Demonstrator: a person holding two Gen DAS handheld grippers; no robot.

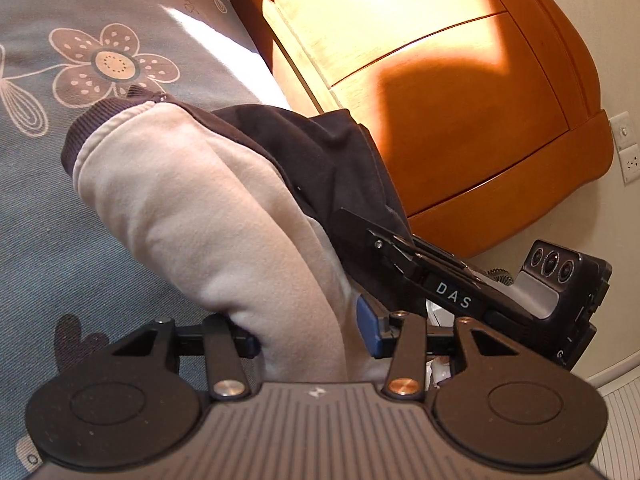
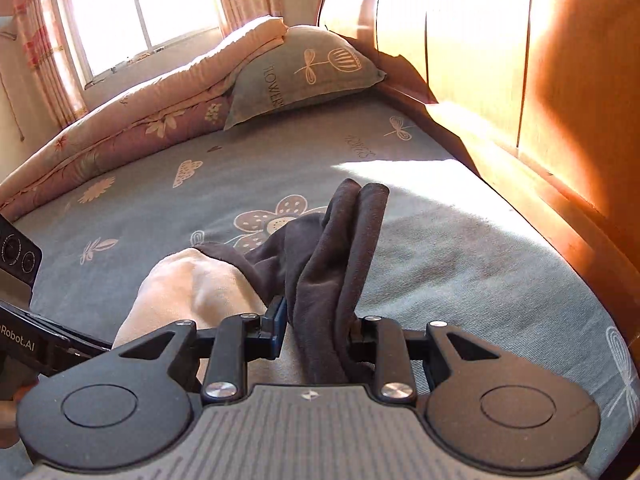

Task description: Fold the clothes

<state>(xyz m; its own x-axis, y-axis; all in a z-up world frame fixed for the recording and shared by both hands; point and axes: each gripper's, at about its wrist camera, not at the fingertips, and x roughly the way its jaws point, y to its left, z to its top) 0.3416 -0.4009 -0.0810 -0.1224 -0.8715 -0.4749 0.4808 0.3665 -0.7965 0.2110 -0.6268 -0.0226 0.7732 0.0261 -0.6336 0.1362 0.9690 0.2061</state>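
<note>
On the bed (image 2: 460, 248), grey floral sheet, beside a wooden headboard (image 2: 560, 80): one garment (image 1: 192, 208), cream fleece inside, dark brown outside, held bunched above the sheet. Left gripper (image 1: 308, 332): jaws clamped on the cream part. Right gripper (image 2: 318, 330): jaws clamped on the brown folds. Pillow (image 2: 304, 72) and quilt (image 2: 140, 108) lay beyond.

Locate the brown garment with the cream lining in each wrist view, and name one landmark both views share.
Left wrist: the garment fills the centre, running from upper left down between the left gripper fingers.
Right wrist: lower centre, bunched in the right gripper.
Shared landmark: the flower print on the sheet behind it.
</note>
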